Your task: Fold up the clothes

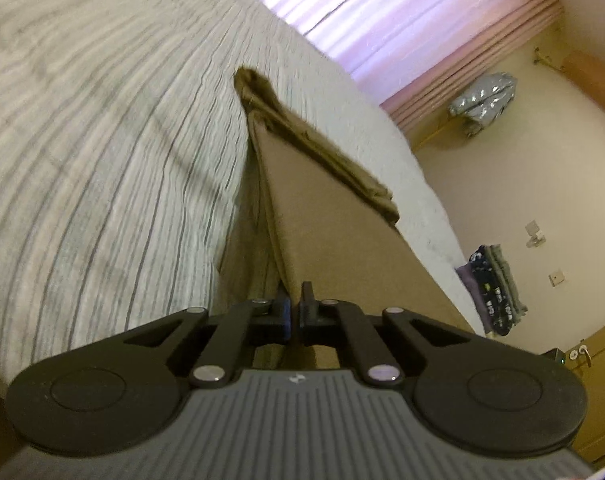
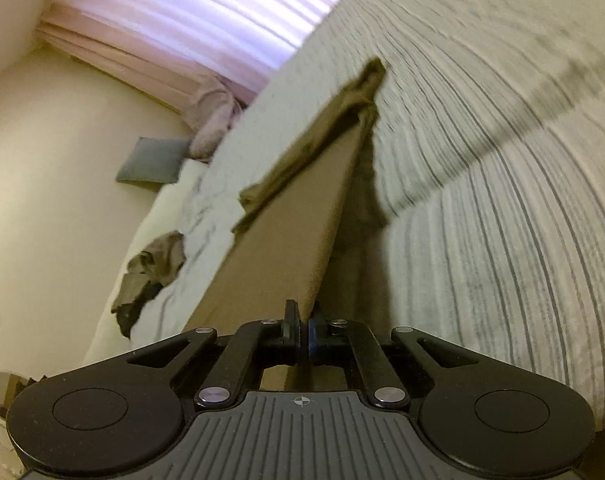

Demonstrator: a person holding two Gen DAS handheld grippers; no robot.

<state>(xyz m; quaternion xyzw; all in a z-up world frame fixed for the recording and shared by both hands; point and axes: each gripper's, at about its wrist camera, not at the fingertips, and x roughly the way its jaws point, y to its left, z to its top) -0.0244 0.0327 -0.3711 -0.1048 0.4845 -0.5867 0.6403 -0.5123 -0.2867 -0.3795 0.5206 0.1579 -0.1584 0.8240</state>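
A tan-brown garment (image 1: 322, 216) is stretched taut above the striped bed cover (image 1: 102, 160), its far end bunched into dark folds that still rest on the bed. My left gripper (image 1: 295, 300) is shut on the near edge of this cloth, which runs straight out from between its pads. In the right wrist view the same tan garment (image 2: 286, 220) reaches away toward the bed, and my right gripper (image 2: 302, 320) is shut on its near edge. Both views are blurred.
A pink pleated curtain (image 1: 382, 12) hangs behind the bed. A folded stack of dark clothes (image 1: 494, 288) lies on the bed's right corner, with a silver bag (image 1: 484, 100) on the floor. A crumpled olive garment (image 2: 150, 272) and grey cushion (image 2: 150, 164) sit at the left.
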